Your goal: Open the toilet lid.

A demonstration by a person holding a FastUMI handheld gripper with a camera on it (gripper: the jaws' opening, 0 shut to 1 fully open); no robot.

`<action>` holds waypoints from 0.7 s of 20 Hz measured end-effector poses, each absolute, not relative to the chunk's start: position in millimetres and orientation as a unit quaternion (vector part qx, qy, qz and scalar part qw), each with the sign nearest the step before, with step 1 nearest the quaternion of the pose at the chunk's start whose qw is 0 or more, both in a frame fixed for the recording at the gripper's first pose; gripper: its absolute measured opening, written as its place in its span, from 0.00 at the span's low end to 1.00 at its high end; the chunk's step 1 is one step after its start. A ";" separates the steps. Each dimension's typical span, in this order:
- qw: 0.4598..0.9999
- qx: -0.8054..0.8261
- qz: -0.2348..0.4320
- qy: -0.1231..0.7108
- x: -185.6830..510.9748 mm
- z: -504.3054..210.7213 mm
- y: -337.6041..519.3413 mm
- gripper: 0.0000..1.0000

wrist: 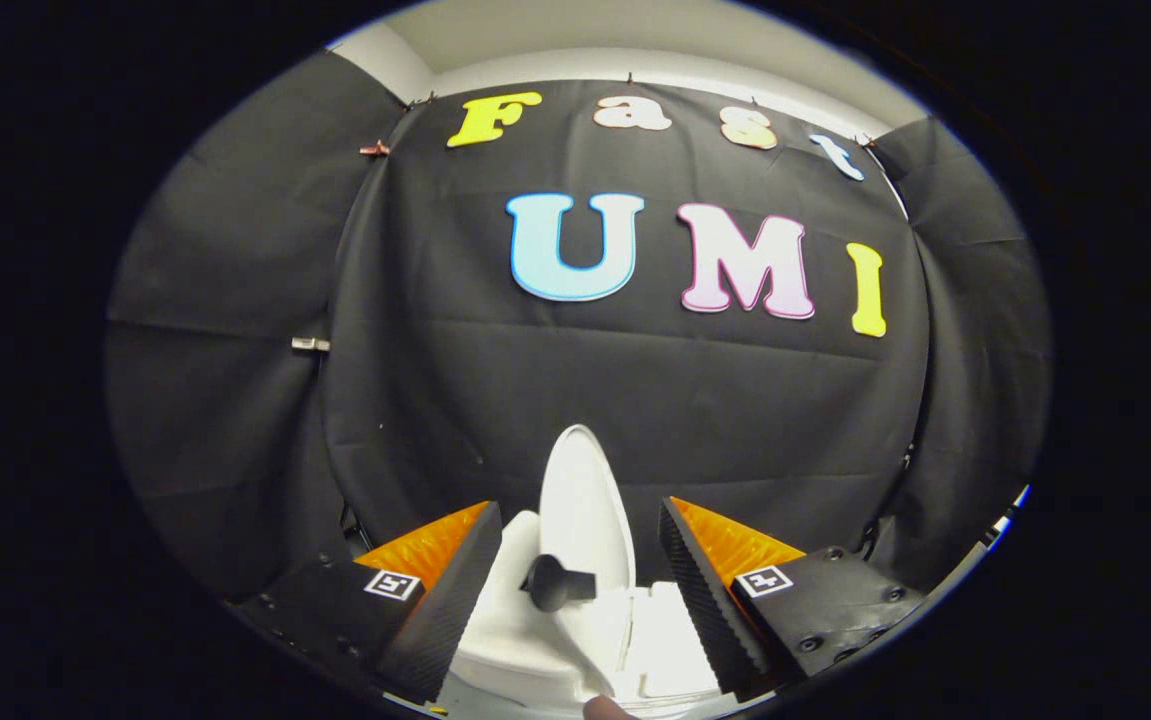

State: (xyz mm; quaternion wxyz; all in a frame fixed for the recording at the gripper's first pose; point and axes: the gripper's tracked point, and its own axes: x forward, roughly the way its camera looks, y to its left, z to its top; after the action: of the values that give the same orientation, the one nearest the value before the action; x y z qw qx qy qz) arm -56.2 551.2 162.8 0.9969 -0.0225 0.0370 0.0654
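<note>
One toilet (575, 640), white, seen from above between the two fingers of the claw (575, 560). One toilet lid (585, 510) stands raised and upright, its long axis running vertically, rounded tip pointing up against the black cloth wall (635, 390). One dark knob-like handle (555, 583) projects from the lid's lower face toward the left finger. Claw spread wide, fingers flanking the lid on either side and clamping nothing.

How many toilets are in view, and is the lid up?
1. The toilet sits between the open tool's fingers, its lid raised upright; a dark knob sticks out from the lid.
</note>
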 end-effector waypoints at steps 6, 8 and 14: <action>0.997 -0.007 0.075 0.007 -48.8 184.0 468.5 0.98; 0.998 -0.023 0.061 0.001 -39.9 180.9 430.4 0.99; 0.999 -0.048 0.022 -0.002 -18.6 158.2 311.6 0.99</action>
State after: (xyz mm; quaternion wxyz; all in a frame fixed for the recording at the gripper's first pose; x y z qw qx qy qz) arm -18.6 311.6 158.2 0.9986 -0.0478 -0.0016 0.0219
